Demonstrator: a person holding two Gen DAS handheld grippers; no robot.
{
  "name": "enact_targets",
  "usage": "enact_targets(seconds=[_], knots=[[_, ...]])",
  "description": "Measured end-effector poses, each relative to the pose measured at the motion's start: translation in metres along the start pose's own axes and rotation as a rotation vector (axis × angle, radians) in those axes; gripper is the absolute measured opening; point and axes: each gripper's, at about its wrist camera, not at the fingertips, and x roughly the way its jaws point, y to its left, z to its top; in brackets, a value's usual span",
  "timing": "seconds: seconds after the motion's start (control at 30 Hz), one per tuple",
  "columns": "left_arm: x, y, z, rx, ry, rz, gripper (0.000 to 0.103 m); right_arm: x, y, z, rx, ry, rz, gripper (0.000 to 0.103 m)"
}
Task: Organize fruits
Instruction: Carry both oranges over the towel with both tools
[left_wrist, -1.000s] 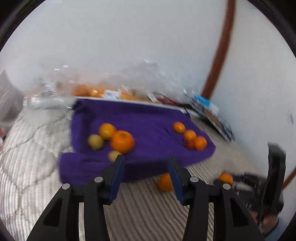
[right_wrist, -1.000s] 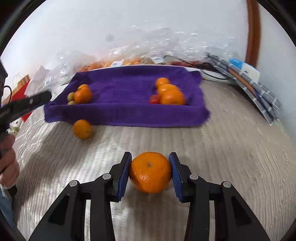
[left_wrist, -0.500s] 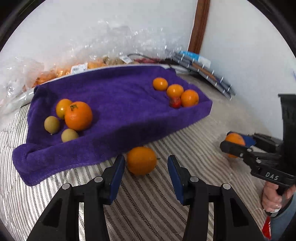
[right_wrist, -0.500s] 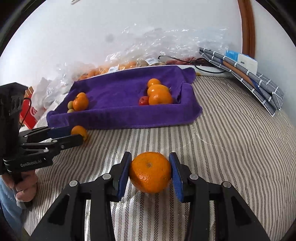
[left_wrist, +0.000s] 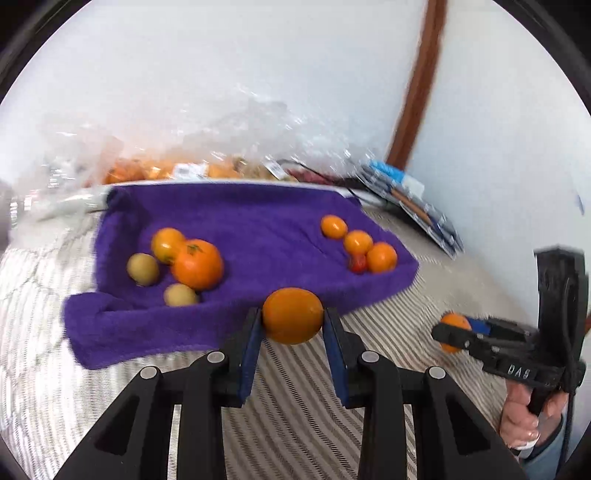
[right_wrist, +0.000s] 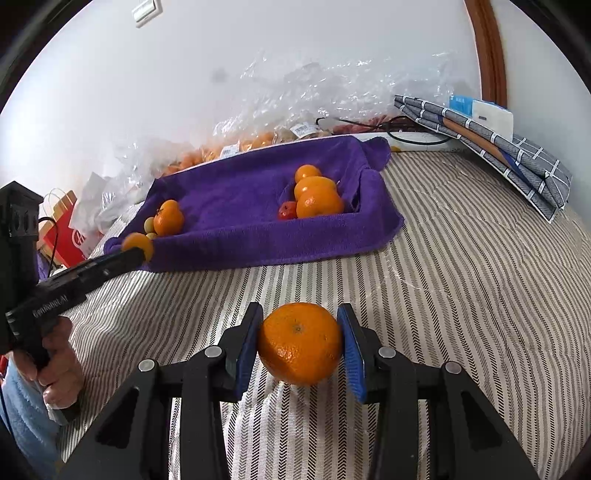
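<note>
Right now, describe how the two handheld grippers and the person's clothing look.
Both the left gripper and right gripper are matte black plastic with two angular fingers, silver rivets at the pivots and blue pads. Each sits on a black pistol-style handle with raised lettering on the side. A thin black cable trails from the left one. The sleeve is light blue.

The left claw (left_wrist: 292, 341) has just closed its jaws on an orange (left_wrist: 292, 315) (pads touching both sides). Behind lies a purple towel (left_wrist: 258, 221) holding more fruit.
</note>
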Motion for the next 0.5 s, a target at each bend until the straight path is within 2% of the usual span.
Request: enact_targets(seconds=[0.17, 0.37, 0.5], knots=[[-0.018, 0.018, 0.021, -0.073, -0.035, 0.134, 0.032, 0.000, 0.002, 0.013, -0.032, 0.005, -0.028, 0.041], [-0.025, 0.039, 0.059, -0.127, -0.059, 0.247, 0.032, -0.008, 0.010, 0.064, -0.088, -0.086, -0.038, 0.041], [-0.012, 0.059, 0.080, -0.193, -0.073, 0.251, 0.032, 0.007, 0.016, 0.098, -0.111, -0.115, -0.017, 0.041]])
